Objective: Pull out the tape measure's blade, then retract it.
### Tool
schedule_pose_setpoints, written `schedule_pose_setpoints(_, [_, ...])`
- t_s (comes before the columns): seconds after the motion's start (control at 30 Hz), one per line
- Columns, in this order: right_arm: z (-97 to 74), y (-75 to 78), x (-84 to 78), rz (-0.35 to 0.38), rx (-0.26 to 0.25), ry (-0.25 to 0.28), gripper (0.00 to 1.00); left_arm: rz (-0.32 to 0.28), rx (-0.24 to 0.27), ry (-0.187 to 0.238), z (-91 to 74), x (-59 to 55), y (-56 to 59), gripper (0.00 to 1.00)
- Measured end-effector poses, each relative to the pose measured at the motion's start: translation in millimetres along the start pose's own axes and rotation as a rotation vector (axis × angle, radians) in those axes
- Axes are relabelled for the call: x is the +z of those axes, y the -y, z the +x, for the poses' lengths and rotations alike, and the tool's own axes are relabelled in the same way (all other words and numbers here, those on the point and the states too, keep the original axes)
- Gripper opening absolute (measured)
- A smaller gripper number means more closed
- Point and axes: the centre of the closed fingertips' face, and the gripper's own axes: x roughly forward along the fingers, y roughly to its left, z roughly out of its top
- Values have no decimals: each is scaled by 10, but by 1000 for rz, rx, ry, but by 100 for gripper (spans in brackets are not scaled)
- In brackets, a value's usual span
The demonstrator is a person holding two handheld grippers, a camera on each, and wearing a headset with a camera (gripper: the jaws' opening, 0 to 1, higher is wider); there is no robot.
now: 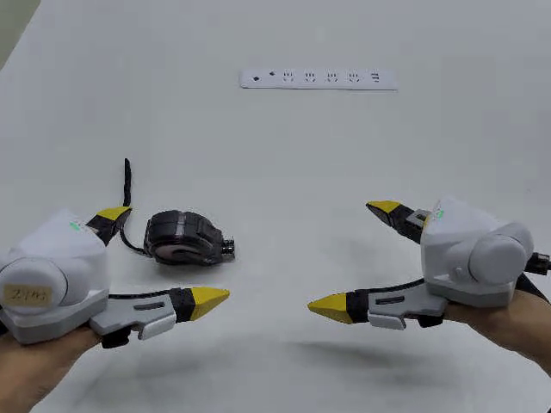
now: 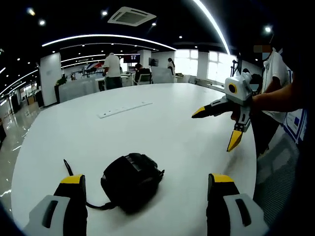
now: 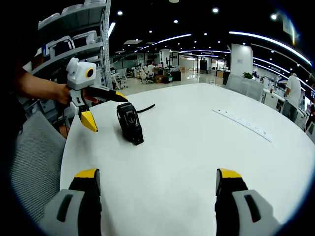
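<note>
A black tape measure point(image 1: 183, 238) lies on the white table, its black wrist strap point(image 1: 126, 185) trailing away to the far left. The left gripper point(image 1: 165, 254) stands open around the near left side of it, one yellow tip beside the case and the other nearer me. In the left gripper view the tape measure point(image 2: 132, 181) rests between and just ahead of the open jaws. The right gripper point(image 1: 355, 257) hovers open to the right, well apart from the case. The right gripper view has the tape measure point(image 3: 129, 122) far ahead on the left.
A white power strip point(image 1: 318, 79) lies flat at the far side of the table. The white tabletop point(image 1: 284, 163) stretches wide between it and the grippers. People stand in the office beyond the table point(image 2: 112, 69).
</note>
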Motion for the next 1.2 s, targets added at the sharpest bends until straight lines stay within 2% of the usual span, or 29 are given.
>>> schedule_pose_setpoints(0.23, [-166,-20,-12,33,-30,31,100,5,-25,14,-46,1,90,100])
schedule_pose_setpoints(0.37, [-232,-67,-68,44,-41,23,100,-9,-24,20,-74,2,110,100])
schedule_pose_setpoints(0.53, [-351,-66,-84,77,-84,39,100,-1,-16,17,-151,-23,116,100])
schedule_pose_setpoints(0.83, [-499,-82,-82,104,-121,54,100,-9,-14,31,-281,-34,137,100])
schedule_pose_setpoints(0.9, [-531,-79,-71,111,-126,64,100,-11,-15,34,-305,-30,137,100])
schedule_pose_setpoints(1.1, [-571,-84,-126,112,-130,48,100,3,-7,40,-349,-16,101,100])
schedule_pose_setpoints(1.2, [-592,-81,-129,114,-134,53,100,-11,-4,63,-374,35,81,100])
